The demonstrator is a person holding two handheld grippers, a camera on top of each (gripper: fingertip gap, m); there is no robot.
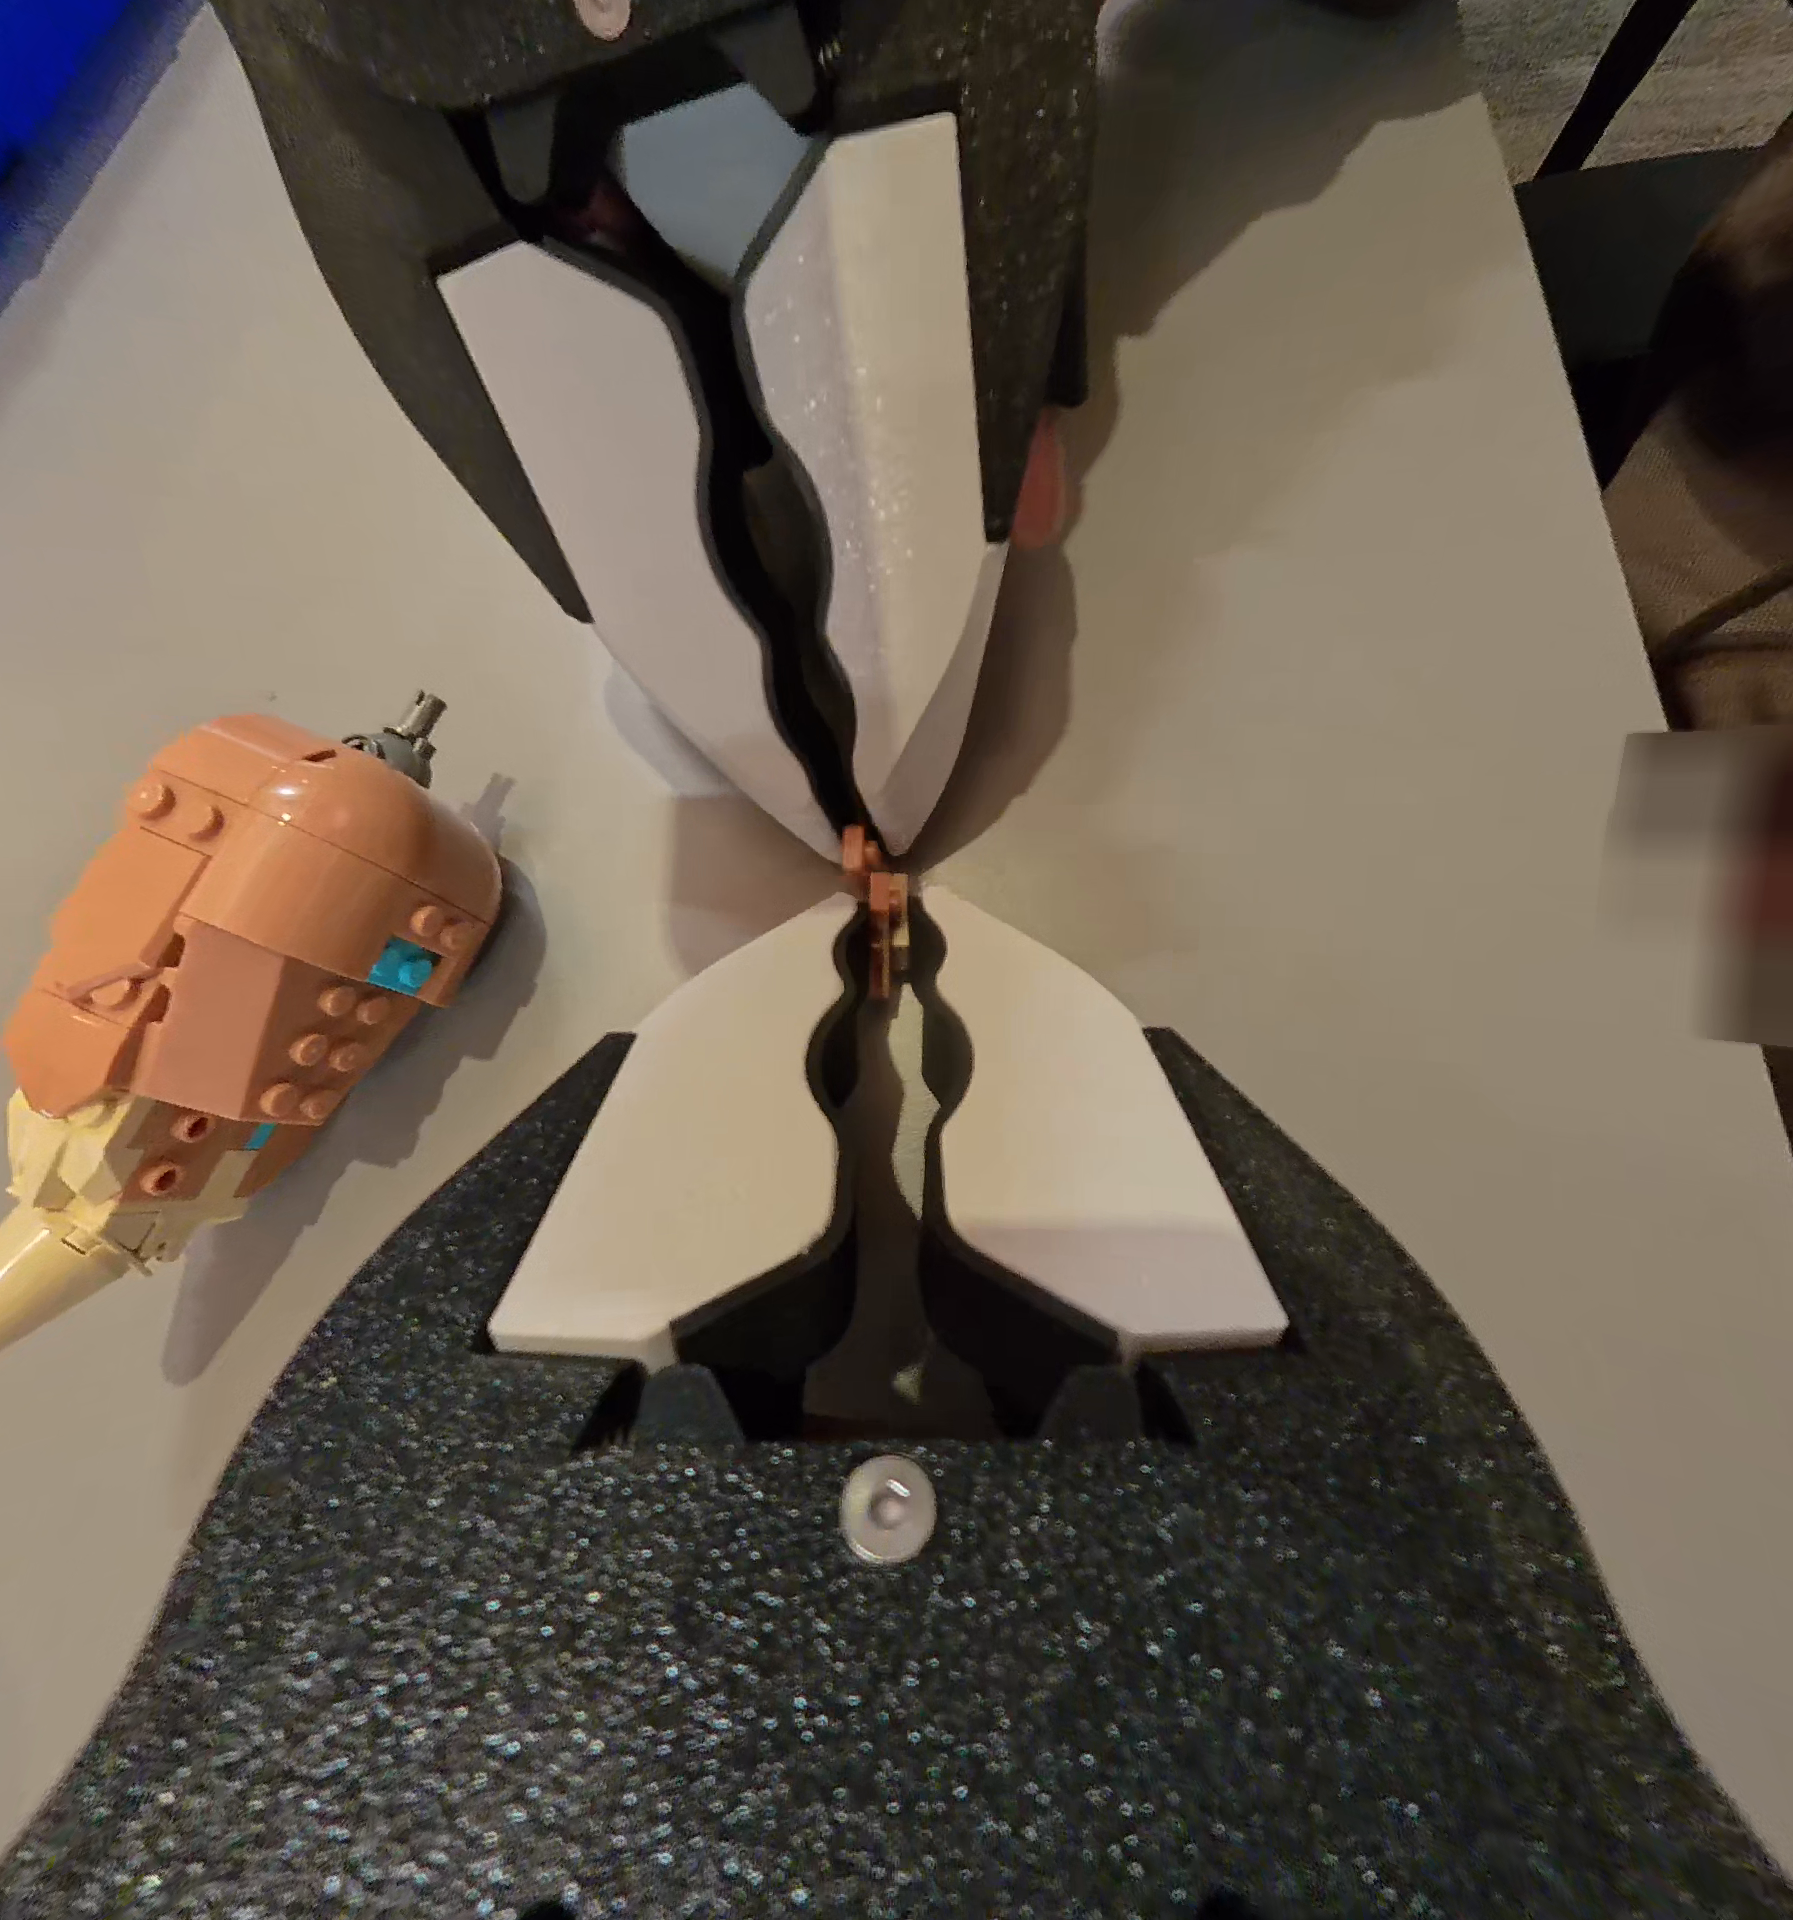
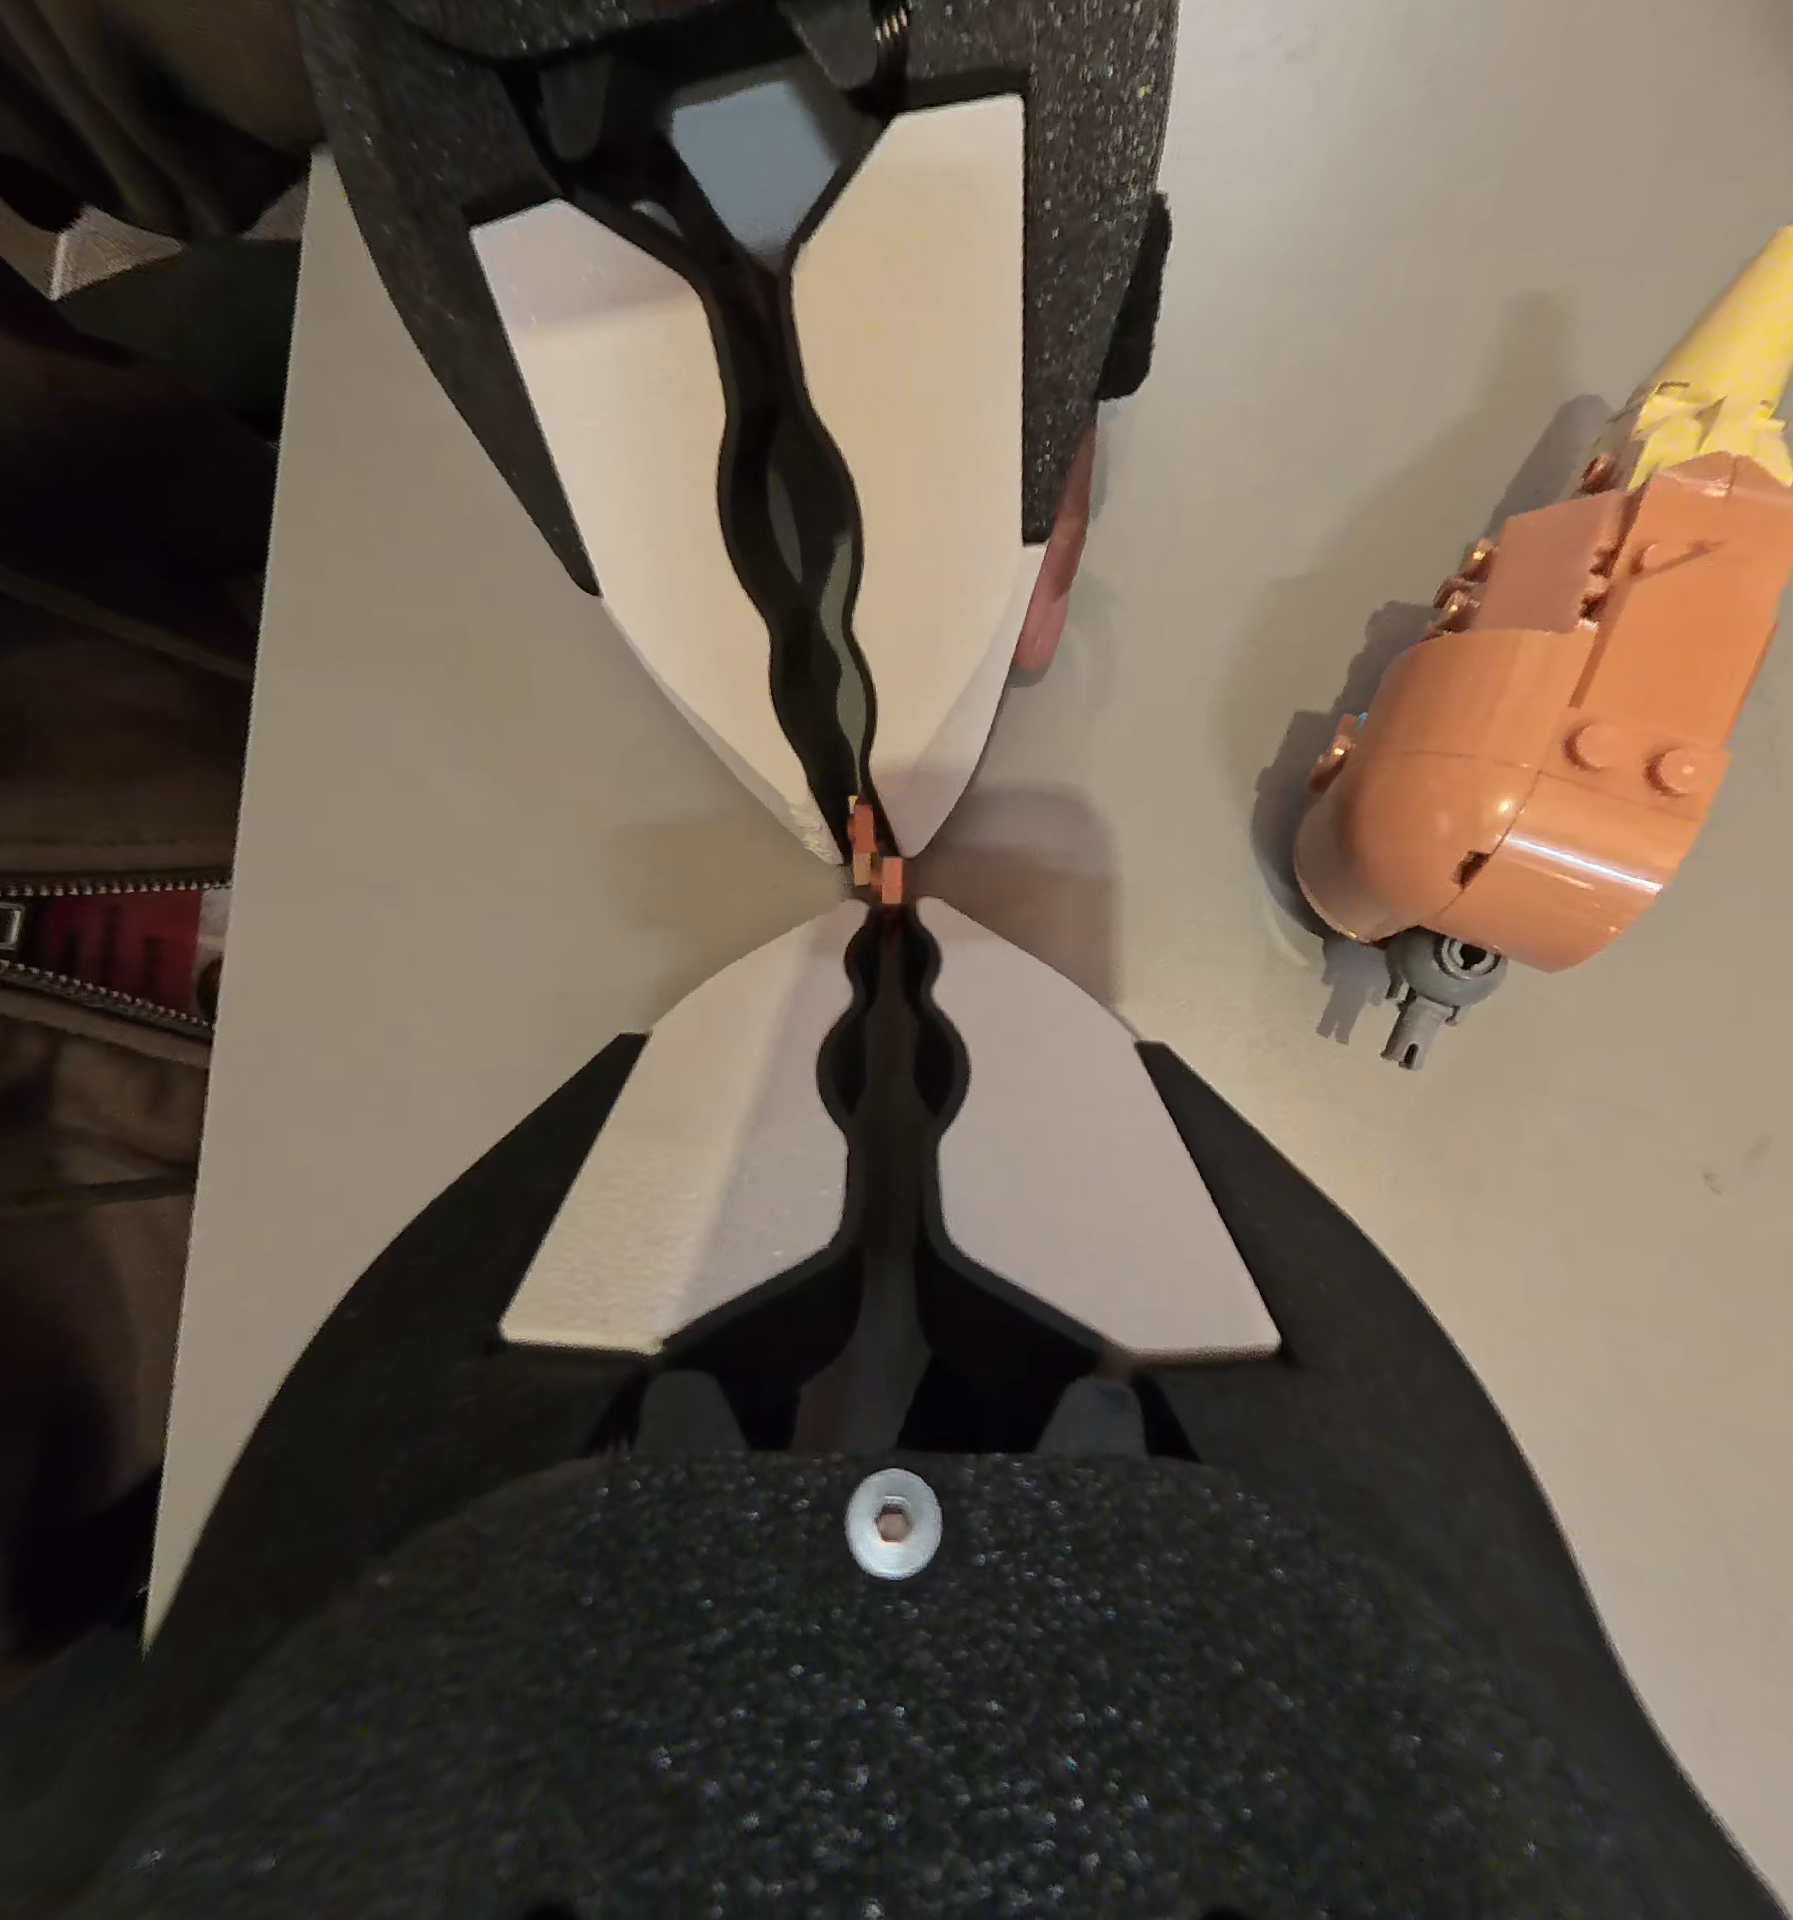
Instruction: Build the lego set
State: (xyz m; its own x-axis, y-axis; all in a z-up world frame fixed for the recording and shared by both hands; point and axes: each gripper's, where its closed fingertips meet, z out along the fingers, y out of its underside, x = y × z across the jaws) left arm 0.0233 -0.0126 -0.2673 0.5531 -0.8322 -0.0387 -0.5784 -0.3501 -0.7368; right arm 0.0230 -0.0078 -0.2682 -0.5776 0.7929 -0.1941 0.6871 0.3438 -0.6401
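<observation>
My two grippers meet tip to tip above the pale table. In the left wrist view my left gripper (image 1: 887, 920) is shut on a small brown lego piece (image 1: 887, 940). The right gripper (image 1: 864, 831) comes from the top, shut on another small brown piece (image 1: 859, 852). The two pieces touch, slightly offset. In the right wrist view my right gripper (image 2: 884, 909) holds its brown piece (image 2: 888, 878) against the left gripper's piece (image 2: 859, 828), with the left gripper (image 2: 856, 816) opposite. A partly built brown and tan lego model (image 1: 237, 987) with a cream horn lies on its side; it also shows in the right wrist view (image 2: 1619, 727).
The table's edge (image 1: 1598, 499) runs along the right in the left wrist view, with dark chair parts beyond. A blue bin (image 1: 9, 135) sits at the top left. In the right wrist view a person's dark zipped jacket (image 2: 71, 914) is past the table's left edge. Left and right tips are no more than a few centimetres apart.
</observation>
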